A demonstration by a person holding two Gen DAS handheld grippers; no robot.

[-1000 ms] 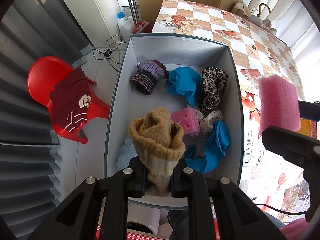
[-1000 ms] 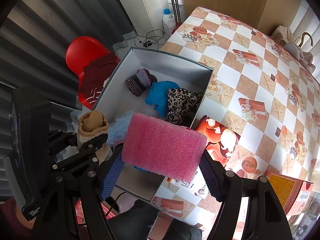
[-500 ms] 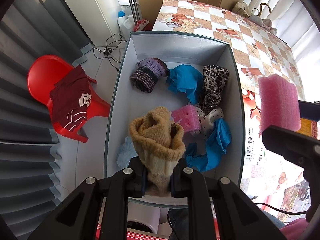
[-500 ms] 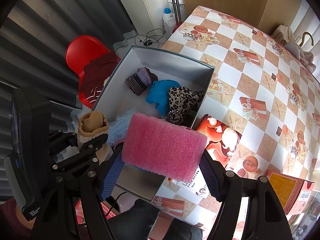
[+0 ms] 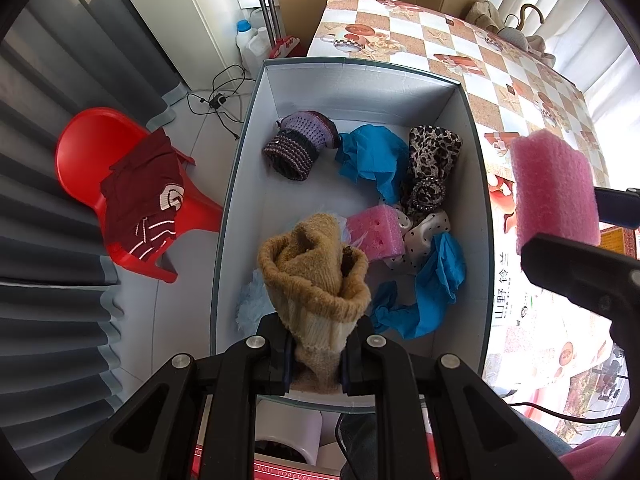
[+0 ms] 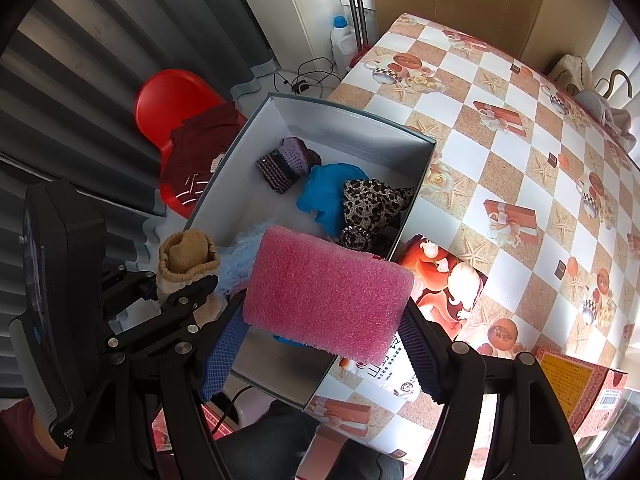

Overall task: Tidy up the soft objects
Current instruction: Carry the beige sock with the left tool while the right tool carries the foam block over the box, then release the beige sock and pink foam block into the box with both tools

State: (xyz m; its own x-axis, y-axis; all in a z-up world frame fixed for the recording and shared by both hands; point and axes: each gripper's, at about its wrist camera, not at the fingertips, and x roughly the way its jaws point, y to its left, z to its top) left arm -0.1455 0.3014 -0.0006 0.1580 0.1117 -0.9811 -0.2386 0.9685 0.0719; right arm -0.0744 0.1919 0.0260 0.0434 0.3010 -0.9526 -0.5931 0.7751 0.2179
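My left gripper (image 5: 314,364) is shut on a rolled tan knit sock (image 5: 314,276) and holds it above the near end of a grey open box (image 5: 360,80). The sock also shows in the right wrist view (image 6: 188,260). My right gripper (image 6: 322,340) is shut on a pink foam block (image 6: 326,294) above the box's near right edge; the block also shows in the left wrist view (image 5: 554,192). Inside the box lie a purple knit hat (image 5: 300,142), blue cloths (image 5: 372,156), a leopard-print cloth (image 5: 432,164), a smaller pink foam piece (image 5: 374,234) and a pale blue fluffy item (image 5: 250,304).
The box (image 6: 348,120) sits at the left edge of a checkered table (image 6: 520,140). A red chair (image 5: 92,152) with dark red clothing stands left of it. An orange printed package (image 6: 440,276) and a red carton (image 6: 576,384) lie right of the box.
Both grippers have held nearly still with their loads. The view has drifted very slightly, and the box contents sit a little lower in the left wrist view.
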